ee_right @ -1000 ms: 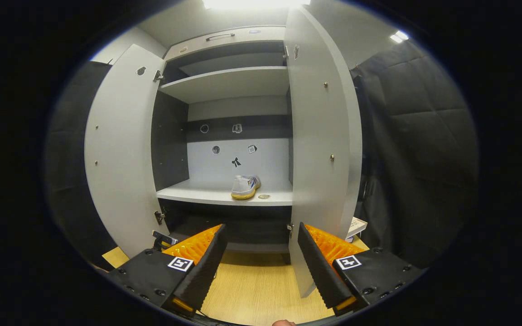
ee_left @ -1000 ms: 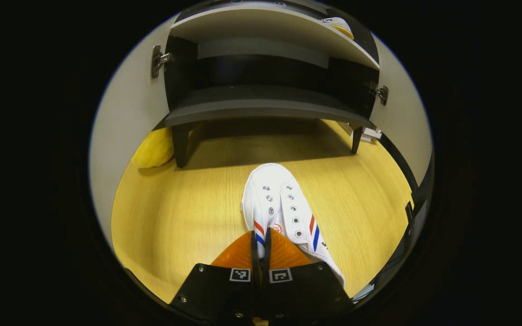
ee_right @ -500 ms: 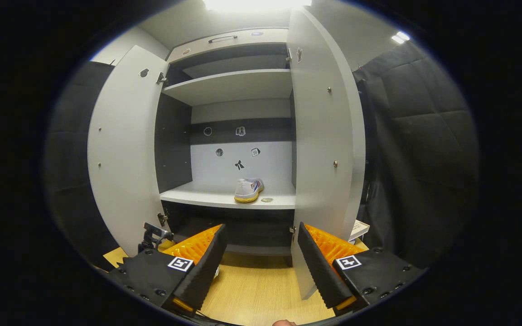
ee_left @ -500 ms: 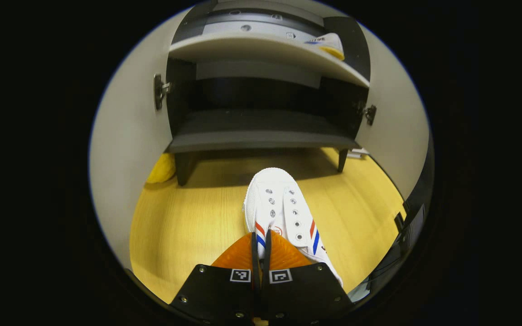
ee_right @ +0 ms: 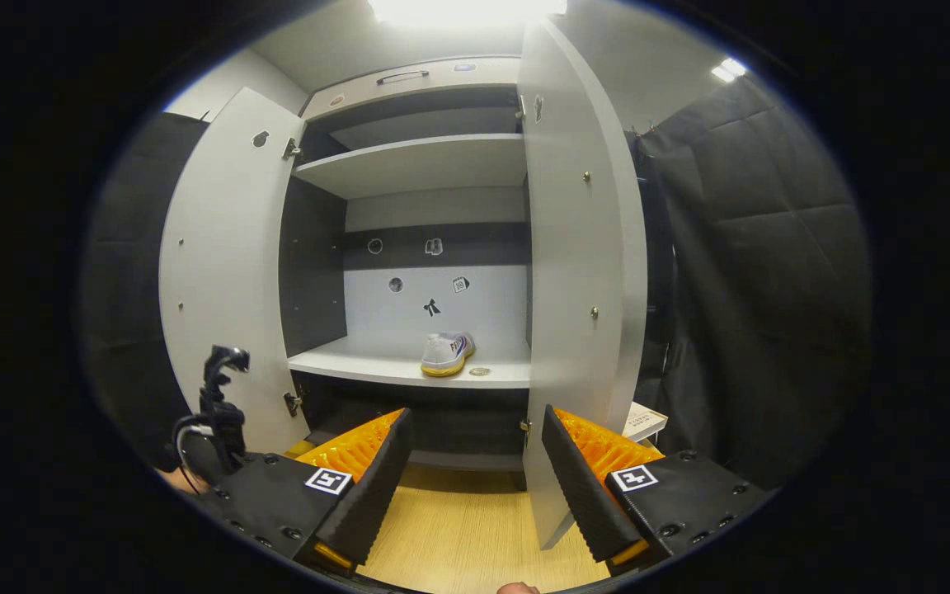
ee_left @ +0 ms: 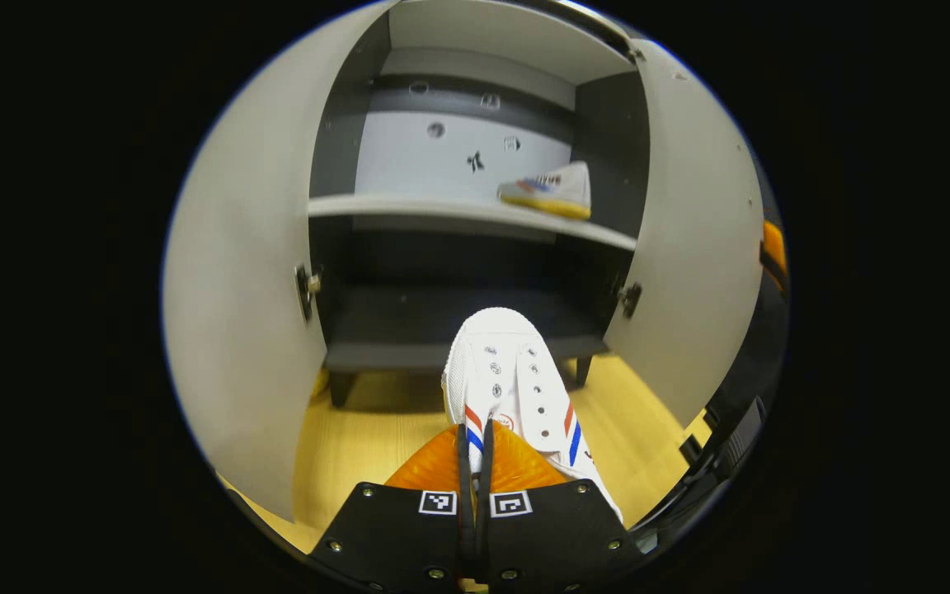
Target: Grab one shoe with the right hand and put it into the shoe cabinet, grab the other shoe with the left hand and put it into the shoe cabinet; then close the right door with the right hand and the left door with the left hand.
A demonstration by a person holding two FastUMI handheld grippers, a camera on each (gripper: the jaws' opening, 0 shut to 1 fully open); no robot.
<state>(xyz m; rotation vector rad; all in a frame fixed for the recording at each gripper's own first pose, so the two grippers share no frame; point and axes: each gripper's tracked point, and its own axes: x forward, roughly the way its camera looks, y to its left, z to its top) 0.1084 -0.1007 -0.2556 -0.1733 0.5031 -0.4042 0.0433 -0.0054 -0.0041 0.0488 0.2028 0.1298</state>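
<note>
- The left gripper (ee_left: 472, 445) is clamped narrow on the collar of a white shoe (ee_left: 506, 381), toe pointing away. Over the last second it has risen off the wooden floor (ee_left: 359, 437); the toe now hangs in front of the dark lower compartment (ee_left: 442, 305).
- The right gripper (ee_right: 475, 478) waits with its jaws spread wide and nothing between them, low over the floor, near the right door (ee_right: 578, 289).
- So, by my reading, the second shoe is mid-carry; both doors are yet to be shut.
- The left door (ee_left: 236, 330) and right door both stand swung out, leaving a broad gap straight ahead.
- Farther in, the light shelf (ee_left: 409, 206) carries the first shoe (ee_left: 545, 188) at its right end; its left part is bare, so there is room. The shelf's front edge is what the toe must clear.
</note>
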